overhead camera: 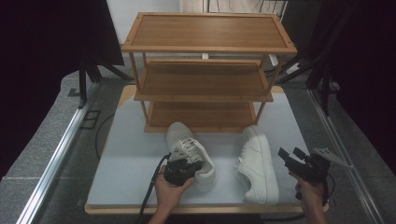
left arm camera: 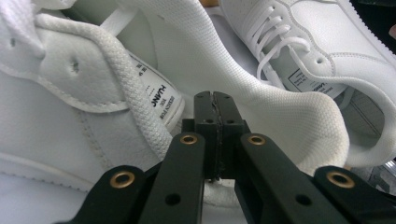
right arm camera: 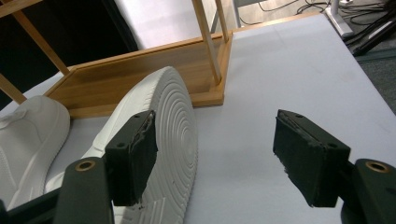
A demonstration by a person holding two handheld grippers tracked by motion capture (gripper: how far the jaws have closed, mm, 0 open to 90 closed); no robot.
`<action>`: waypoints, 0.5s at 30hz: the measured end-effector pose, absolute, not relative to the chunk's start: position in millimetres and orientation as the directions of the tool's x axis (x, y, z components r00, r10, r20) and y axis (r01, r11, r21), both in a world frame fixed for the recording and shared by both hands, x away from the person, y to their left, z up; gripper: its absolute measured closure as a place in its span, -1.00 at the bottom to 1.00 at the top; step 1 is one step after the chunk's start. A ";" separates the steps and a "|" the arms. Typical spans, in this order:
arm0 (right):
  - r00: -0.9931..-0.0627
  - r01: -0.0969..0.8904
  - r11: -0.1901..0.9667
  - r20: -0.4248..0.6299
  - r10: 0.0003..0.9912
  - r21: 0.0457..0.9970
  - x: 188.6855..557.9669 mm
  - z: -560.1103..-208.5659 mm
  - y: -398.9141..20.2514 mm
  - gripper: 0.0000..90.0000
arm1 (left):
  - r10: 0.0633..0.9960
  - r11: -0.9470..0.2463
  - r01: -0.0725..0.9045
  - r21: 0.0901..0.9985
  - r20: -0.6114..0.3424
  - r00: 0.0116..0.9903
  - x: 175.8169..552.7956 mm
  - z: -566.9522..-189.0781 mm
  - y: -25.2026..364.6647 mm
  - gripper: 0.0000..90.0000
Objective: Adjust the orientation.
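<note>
Two white sneakers lie on the pale table in front of a wooden shoe rack. The left sneaker (overhead camera: pixel 189 149) (left arm camera: pixel 70 93) stands upright with its toe toward the rack. My left gripper (overhead camera: pixel 195 164) (left arm camera: pixel 215 95) is shut at its heel end, tips over the shoe's opening, with nothing visible between the pads. The right sneaker (overhead camera: pixel 257 163) (right arm camera: pixel 173 135) lies tipped on its side, its ringed sole facing my right gripper (overhead camera: pixel 290 153) (right arm camera: pixel 215 158). That gripper is open just right of it, holding nothing.
The three-shelf wooden rack (overhead camera: pixel 205 79) (right arm camera: pixel 140 60) stands at the back of the table (overhead camera: pixel 130 168), all shelves bare. Black stands and cables are on the floor at both sides. A metal rail (overhead camera: pixel 56 158) runs along the floor at left.
</note>
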State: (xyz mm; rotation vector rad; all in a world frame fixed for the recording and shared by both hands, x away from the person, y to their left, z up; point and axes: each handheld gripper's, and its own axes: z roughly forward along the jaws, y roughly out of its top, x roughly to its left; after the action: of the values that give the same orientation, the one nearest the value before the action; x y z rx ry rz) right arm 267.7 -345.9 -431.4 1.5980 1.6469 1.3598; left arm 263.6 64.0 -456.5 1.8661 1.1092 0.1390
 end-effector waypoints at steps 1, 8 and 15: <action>-0.212 0.466 -0.167 0.294 0.932 0.869 267.5 -431.5 -345.7 -0.34 | 0.740 -0.161 0.633 0.757 -0.333 0.585 263.1 -456.4 64.3 1.00; -0.197 0.478 -0.174 0.298 0.934 0.861 265.3 -433.4 -349.3 -0.33 | 0.744 -0.162 0.632 0.758 -0.327 0.583 258.1 -456.0 72.2 1.00; -0.200 0.478 -0.170 0.295 0.934 0.862 264.7 -433.2 -347.8 -0.33 | 0.750 -0.146 0.629 0.763 -0.329 0.574 250.2 -456.5 95.2 1.00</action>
State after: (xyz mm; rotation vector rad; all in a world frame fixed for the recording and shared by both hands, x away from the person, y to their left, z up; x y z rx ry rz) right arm 264.7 -347.8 -433.2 1.6147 1.6488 1.3442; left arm 250.2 95.2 -456.5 1.8510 1.1221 0.1588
